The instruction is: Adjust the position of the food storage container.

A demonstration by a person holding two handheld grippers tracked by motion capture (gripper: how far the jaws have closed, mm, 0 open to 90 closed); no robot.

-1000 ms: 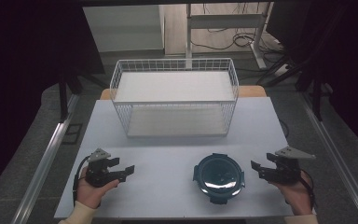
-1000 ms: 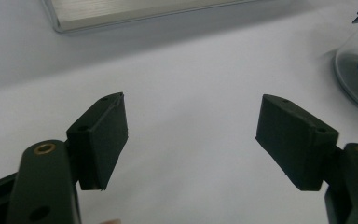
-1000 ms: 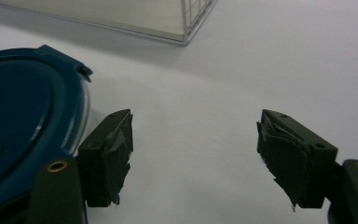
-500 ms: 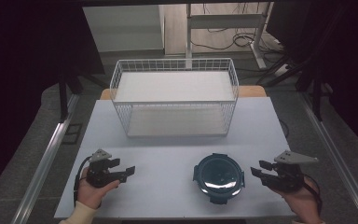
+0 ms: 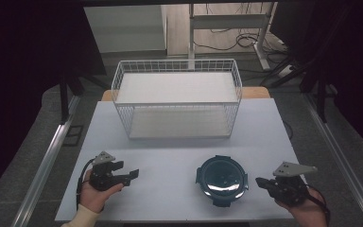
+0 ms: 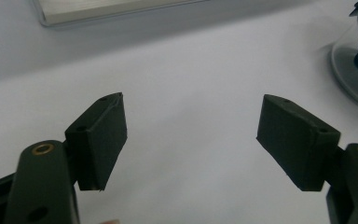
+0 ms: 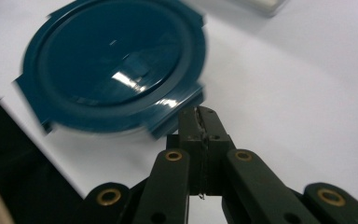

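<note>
High view: I hold my left gripper (image 5: 131,175) spread and idle left of the blue lid (image 5: 222,179), which lies near the wire basket (image 5: 177,98), while my right gripper (image 5: 261,182), jaws pressed together, sits just right of it, seemingly poised to approach.

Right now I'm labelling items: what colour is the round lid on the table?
Dark teal blue lid, with a glossy centre; clearest in the right gripper view.
</note>
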